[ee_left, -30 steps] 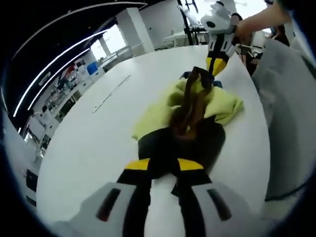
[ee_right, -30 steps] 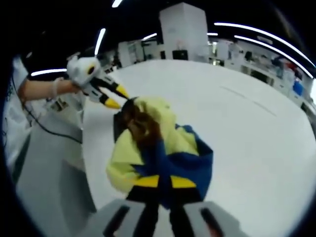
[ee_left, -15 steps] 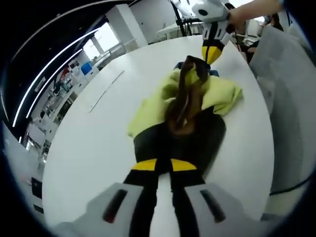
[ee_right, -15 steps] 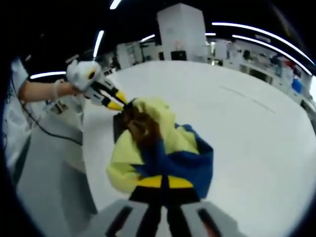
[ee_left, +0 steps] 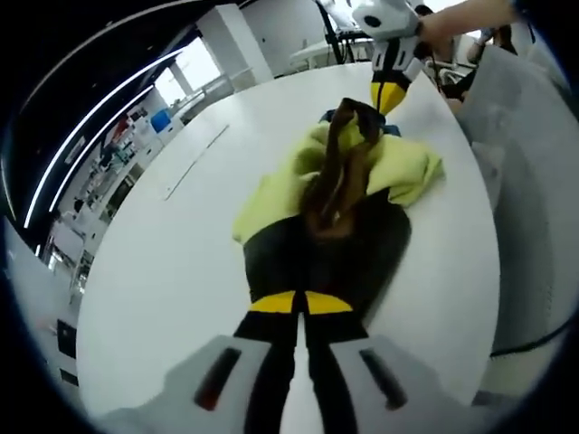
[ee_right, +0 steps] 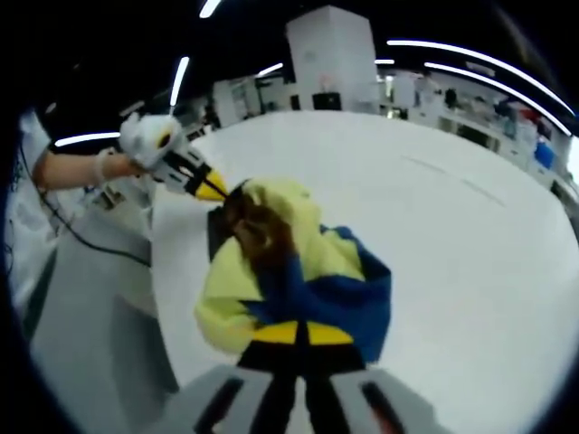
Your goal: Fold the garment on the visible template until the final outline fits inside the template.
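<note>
1. Your garment (ee_left: 348, 185) lies bunched in a heap on the white table (ee_left: 172, 262), near the edge on your side.
2. Your left gripper (ee_left: 300, 306) is pinched on its black part; your right gripper (ee_right: 302, 334) is pinched on its blue part.
3. It looks soft, light and floppy, so expect sagging; take hems or corners rather than the bunched middle.

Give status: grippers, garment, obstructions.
Left gripper shut on garment's black end. Right gripper shut on blue end. Garment bunched on white table. Nothing in the way.
</note>
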The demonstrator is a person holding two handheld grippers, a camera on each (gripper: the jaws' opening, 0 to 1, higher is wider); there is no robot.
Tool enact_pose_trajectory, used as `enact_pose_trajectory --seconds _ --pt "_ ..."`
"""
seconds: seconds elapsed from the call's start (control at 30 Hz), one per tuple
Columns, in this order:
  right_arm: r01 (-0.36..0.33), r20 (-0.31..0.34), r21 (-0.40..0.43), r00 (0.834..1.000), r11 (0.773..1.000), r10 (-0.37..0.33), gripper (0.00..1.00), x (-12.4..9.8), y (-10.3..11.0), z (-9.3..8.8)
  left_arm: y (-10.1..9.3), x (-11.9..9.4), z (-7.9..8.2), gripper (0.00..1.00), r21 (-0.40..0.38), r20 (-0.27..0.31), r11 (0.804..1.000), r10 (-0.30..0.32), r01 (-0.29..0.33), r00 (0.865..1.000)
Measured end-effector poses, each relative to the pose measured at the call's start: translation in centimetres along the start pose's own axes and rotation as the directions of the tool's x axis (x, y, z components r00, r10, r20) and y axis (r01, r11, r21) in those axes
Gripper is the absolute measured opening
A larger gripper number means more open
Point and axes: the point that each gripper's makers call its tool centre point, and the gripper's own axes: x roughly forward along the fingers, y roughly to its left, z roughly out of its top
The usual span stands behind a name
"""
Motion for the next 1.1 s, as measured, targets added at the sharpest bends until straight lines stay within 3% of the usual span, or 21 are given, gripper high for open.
enact_pose_trajectory --seconds 0.57,0.93,1.1 --pt "0.008 -0.002 -0.010 1.000 1.000 -0.008 0.00 -0.2 0.0 -0.2 1.0 -2.4 0.9 0.00 -0.077 0.061 0.996 0.046 -0.041 0.997" --pt "0.049 0.044 -0.028 0.998 0.998 -0.047 0.00 -2.0 -0.6 1.1 2.2 -3.9 1.6 0.00 -0.166 0.109 0.983 0.097 -0.078 0.989" --pt "0.078 0.095 -0.037 0.993 0.996 -0.074 0.00 -3.1 -0.8 2.2 2.7 -4.3 1.8 0.00 -0.194 0.128 0.976 0.123 -0.096 0.984"
